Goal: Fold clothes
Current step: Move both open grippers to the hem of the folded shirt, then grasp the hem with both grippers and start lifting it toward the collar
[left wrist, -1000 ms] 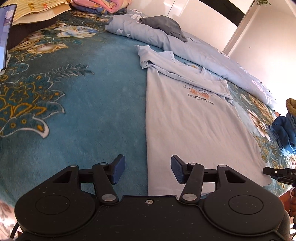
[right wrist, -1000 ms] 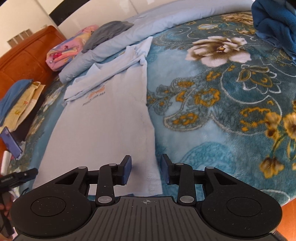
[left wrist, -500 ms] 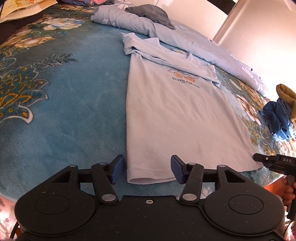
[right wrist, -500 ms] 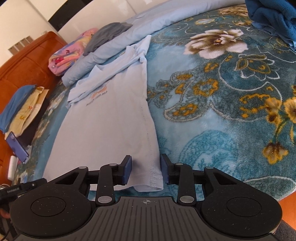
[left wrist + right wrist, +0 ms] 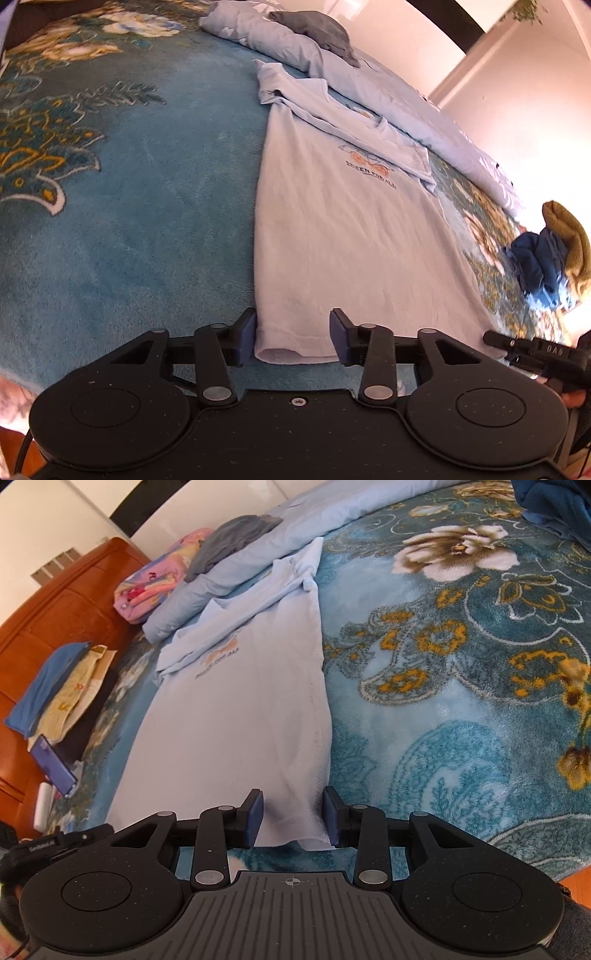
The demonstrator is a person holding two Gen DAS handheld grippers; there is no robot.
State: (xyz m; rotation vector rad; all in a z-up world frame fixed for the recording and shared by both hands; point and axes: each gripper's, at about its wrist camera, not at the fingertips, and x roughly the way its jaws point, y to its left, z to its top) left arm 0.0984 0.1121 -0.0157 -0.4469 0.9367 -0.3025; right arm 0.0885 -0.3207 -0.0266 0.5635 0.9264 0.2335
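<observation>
Left gripper (image 5: 293, 338), jaws spread, straddles the near-left hem corner of the light blue shirt (image 5: 343, 229), which lies flat along the middle of the bed, sleeves crossed over at the top of the frame. Right gripper (image 5: 293, 819), likewise spread, brackets the opposite hem corner at lower centre of its view. Likely trouble — a jaw closing on the plush blanket (image 5: 129, 206) along with the hem, or catching one layer only, so the fold skews. Left of the shirt the blanket lies open; at the far right, a clothes pile (image 5: 546, 254) sits near the bed's edge, and a rolled quilt (image 5: 369, 85) hems in the collar end.
</observation>
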